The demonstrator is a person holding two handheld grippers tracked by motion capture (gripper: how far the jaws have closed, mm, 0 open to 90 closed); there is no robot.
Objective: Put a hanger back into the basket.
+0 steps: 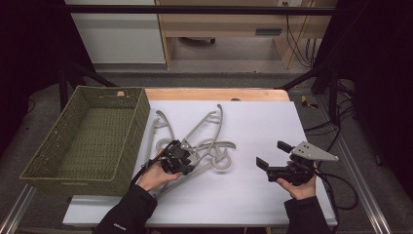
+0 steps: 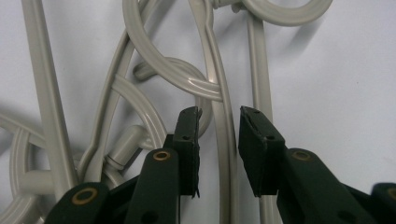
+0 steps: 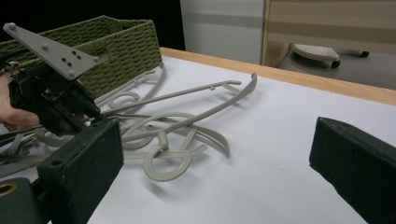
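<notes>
Black pads of my left hand-held gripper (image 2: 219, 154) straddle one bar of the tangled grey hangers (image 1: 204, 141) on the counter (image 1: 263, 195) without pinching, right hand-held gripper (image 1: 273, 155) spread wide aside, and lifting could drag the whole interlocked pile along.

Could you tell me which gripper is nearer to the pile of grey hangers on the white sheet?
Left. The left gripper is down on the hangers, one hanger bar between its jaws with a gap beside it. The right gripper is held over bare sheet to the pile's right, jaws wide open.
</notes>
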